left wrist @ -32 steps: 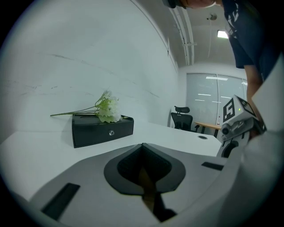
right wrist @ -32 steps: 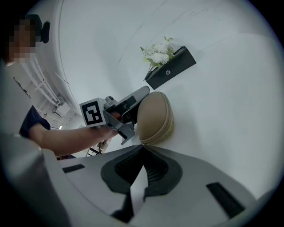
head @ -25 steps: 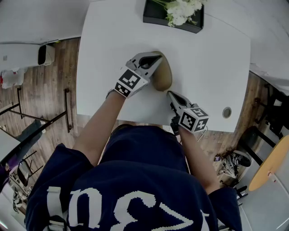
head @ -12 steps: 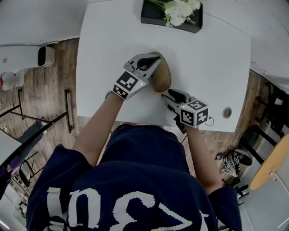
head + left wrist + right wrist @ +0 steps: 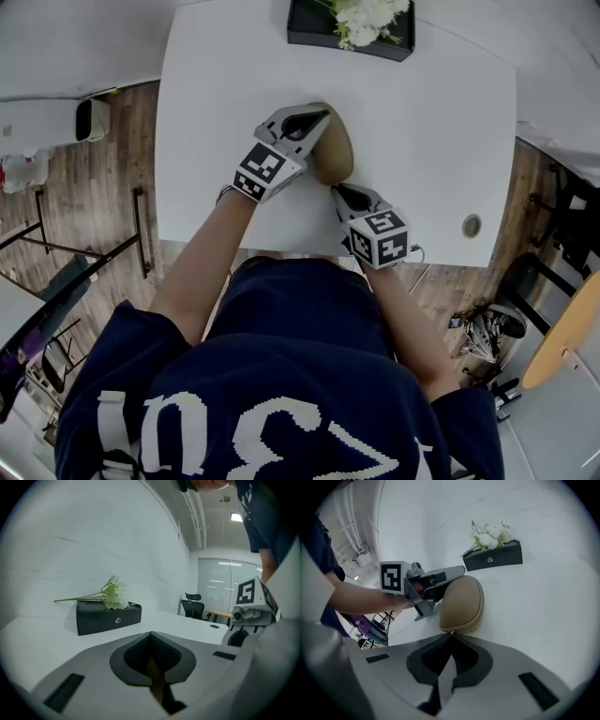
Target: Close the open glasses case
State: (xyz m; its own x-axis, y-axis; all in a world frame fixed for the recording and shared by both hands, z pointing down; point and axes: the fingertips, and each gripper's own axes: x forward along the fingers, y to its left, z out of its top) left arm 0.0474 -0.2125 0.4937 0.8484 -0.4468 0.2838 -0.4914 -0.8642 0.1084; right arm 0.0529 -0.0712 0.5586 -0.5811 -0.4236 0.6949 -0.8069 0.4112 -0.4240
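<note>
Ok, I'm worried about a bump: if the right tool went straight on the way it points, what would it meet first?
The tan glasses case, at its near end by the zipper pull. The right tool, shut, aims straight at it and looks almost touching, though depth is unclear.

Case [image 5: 334,155] on table [image 5: 431,141]; L gripper [image 5: 317,120] at its left, R gripper [image 5: 339,191] in front, flower box [image 5: 314,30] behind.

Bright, even indoor light floods the white surface [image 5: 431,141], which shows almost no glare and only faint, soft shadows. A ceiling panel [image 5: 236,516] glows in the left gripper view. Both gripper views bend strongly and have black corners, and their nearest foreground looks soft and dim. The head view curves at its edges.
</note>
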